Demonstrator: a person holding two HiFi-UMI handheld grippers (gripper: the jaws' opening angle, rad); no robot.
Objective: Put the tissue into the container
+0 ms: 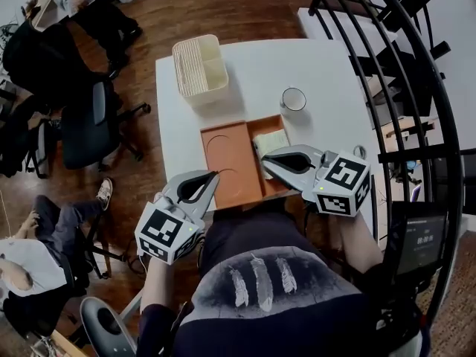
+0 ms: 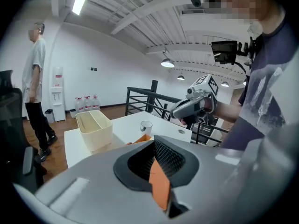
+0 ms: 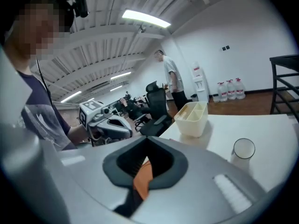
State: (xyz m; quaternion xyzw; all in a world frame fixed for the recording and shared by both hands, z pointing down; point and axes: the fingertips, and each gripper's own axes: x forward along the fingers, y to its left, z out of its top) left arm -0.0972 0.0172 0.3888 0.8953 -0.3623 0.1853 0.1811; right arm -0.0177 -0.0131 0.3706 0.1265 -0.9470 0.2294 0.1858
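1. Both tongs are closed on nothing. The left gripper [image 1: 213,175] hangs by the near edge of the table [image 1: 327,73], and the right gripper [image 1: 266,159] hovers over the orange tray [image 1: 232,155].
2. The tissue [image 1: 271,141] lies in the tray's right bay, just beside the right tips. I'd spread those jaws, straddle it and pinch low.
3. The container [image 1: 199,65] sits at the far left corner, well apart. The glass [image 1: 293,99] stands off that path, so the way looks open.

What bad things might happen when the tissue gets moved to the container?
The right gripper is shut by the tissue, so it may just shove it. The glass stands close to the tray and might get knocked. The container sits by the table's edge; a bump might tip it off.
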